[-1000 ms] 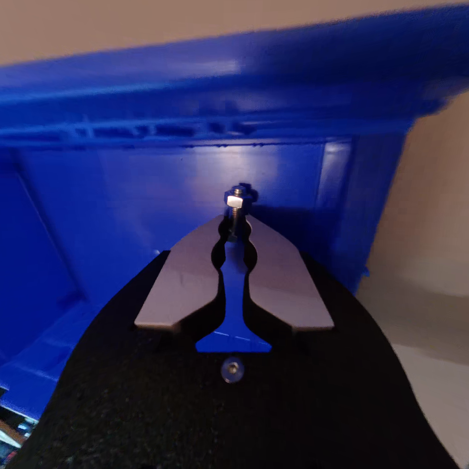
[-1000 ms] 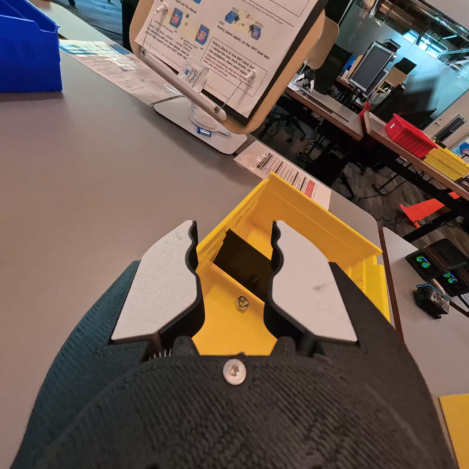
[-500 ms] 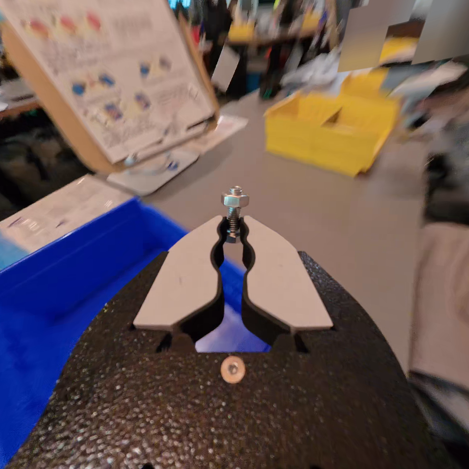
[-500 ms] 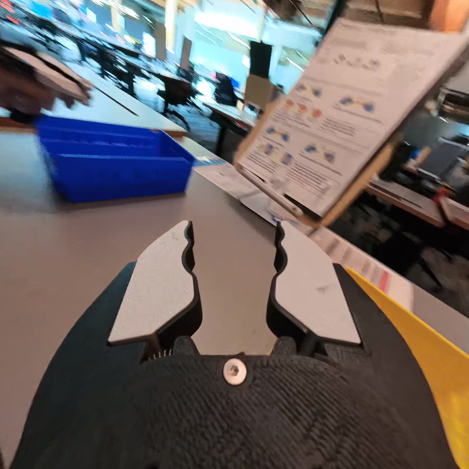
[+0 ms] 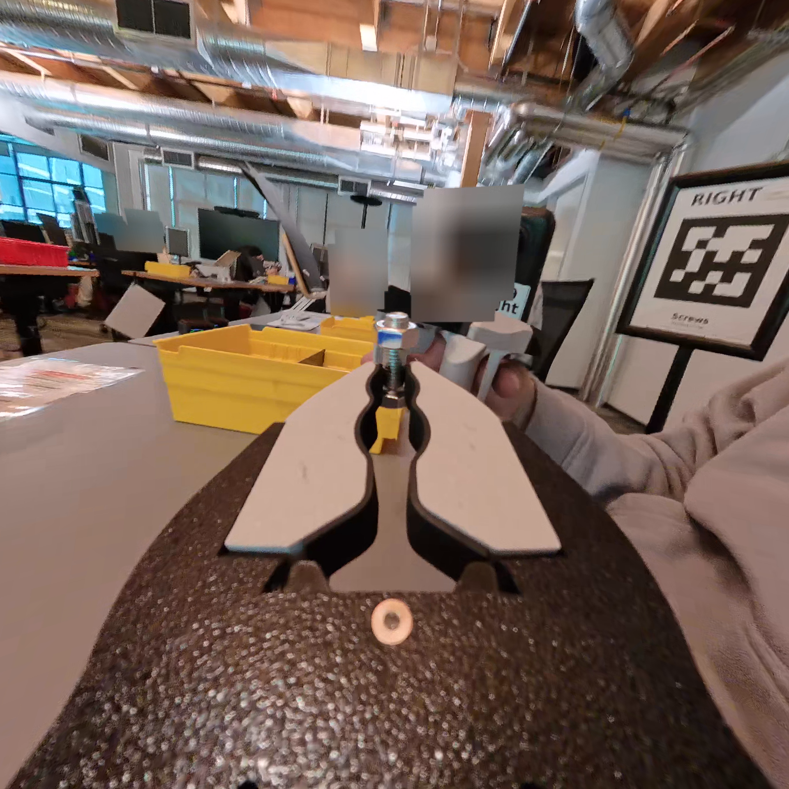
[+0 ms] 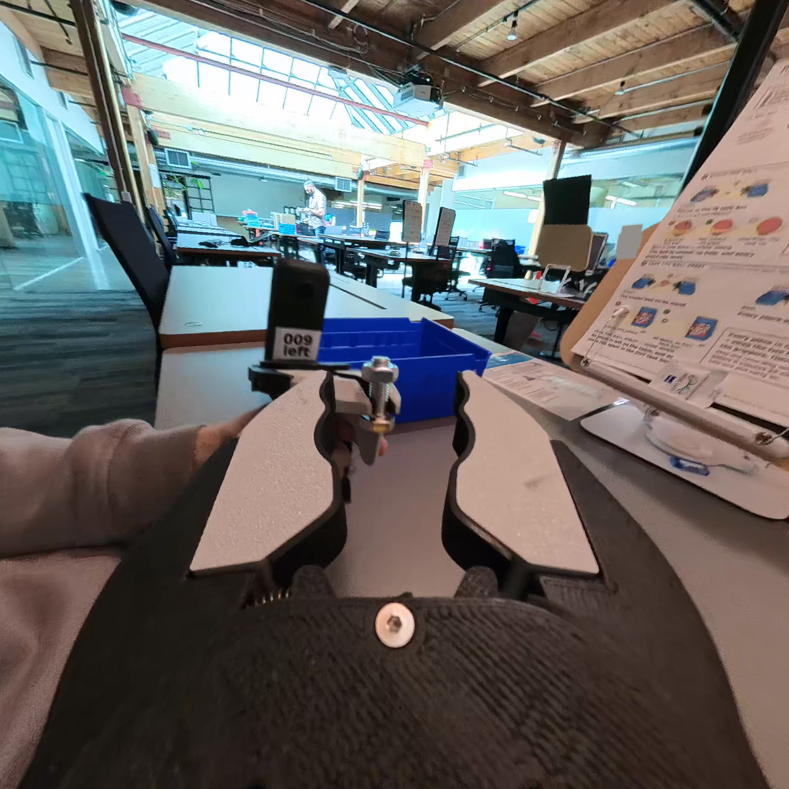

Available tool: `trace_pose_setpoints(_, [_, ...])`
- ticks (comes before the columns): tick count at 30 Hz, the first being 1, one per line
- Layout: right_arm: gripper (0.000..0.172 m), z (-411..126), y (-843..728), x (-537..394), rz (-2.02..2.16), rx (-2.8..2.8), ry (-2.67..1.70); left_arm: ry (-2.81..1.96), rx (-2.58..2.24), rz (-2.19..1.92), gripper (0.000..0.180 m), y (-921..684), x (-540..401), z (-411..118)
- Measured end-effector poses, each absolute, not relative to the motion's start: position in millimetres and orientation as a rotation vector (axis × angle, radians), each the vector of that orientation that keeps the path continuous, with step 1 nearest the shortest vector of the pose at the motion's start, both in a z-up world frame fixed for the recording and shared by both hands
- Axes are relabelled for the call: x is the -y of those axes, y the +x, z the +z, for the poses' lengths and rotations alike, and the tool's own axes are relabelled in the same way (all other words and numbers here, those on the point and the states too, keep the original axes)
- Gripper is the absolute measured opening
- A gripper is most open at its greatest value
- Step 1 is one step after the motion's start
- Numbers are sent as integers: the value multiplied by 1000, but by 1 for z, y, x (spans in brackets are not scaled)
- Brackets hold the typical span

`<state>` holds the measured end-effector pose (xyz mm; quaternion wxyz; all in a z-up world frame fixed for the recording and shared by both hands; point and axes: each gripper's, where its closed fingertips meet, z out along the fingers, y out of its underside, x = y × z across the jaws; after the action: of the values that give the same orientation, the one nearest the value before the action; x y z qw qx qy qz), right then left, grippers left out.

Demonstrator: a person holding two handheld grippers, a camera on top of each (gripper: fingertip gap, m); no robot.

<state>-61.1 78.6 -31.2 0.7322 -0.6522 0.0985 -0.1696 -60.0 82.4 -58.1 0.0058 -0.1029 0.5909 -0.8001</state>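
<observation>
Since a second ago: we have lifted the left gripper (image 5: 393,375) out of the blue bin (image 6: 420,367) and turned it toward the other hand; the right gripper (image 6: 390,410) has left the yellow bin (image 5: 256,375) and now faces it.
Bolt and nut: the silver bolt (image 5: 395,363) stands upright in the left gripper, its thread pinched between the two pads, a hex nut (image 5: 397,339) on it above the fingertips and its head just below them.
Left gripper: pressed together on the bolt's thread, held above the grey table (image 5: 85,469).
Right gripper: spread wide with nothing between its pads; the bolt sits ahead of its fingertips, nearer the left finger (image 6: 273,469) than the right.
Around: the blue bin is behind the bolt in the right wrist view, the yellow bin behind it in the left; a tilted instruction board (image 6: 704,299) on a white stand sits to the right, and a paper sheet (image 5: 55,380) lies on the table.
Risk, grip: we judge the hold thin, as round thread on a small contact patch could let the bolt tip or turn.
Risk, alignment: since the bolt is off-centre to the open fingers, one pad may strike first and knock it askew.
Risk, drop: a loosened bolt would fall to the table and could roll off.
</observation>
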Motion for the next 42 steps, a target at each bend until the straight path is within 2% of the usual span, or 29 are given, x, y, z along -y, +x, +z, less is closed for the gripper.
trace_pose_setpoints(6, [40, -55, -56, -85, -364, -199, -1504, -282, -1874, -2470, 9, -56, -79, -78])
trace_pose_setpoints(21, [31, -75, -61, -97, -403, -164, -1615, -217, -2011, -2385, 9, -70, -74, -96])
trace_pose_setpoints(24, [32, -73, -59, -92, -414, -158, -1615, -229, -1997, -2388, 9, -69, -75, -95])
trace_pose_setpoints(26, [38, -67, -57, -84, -405, -168, -1592, -238, -1953, -2415, 9, -68, -78, -90])
trace_pose_setpoints(29, [32, -54, -29, -54, -489, -340, -1504, -239, -1884, -2485, 8, -68, -85, -82])
trace_pose_setpoints(31, [29, -49, -38, -52, -400, -295, -1473, -255, -1886, -2465, 8, -66, -84, -84])
trace_pose_setpoints(33, [34, -43, -51, -60, -334, -243, -1449, -239, -1901, -2441, 8, -67, -81, -85])
trace_pose_setpoints(39, [33, -60, -60, -95, -388, -181, -1552, -214, -1914, -2407, 9, -70, -77, -87])
trace_pose_setpoints(42, [44, -59, -53, -88, -376, -217, -1540, -235, -1891, -2411, 9, -67, -80, -85])
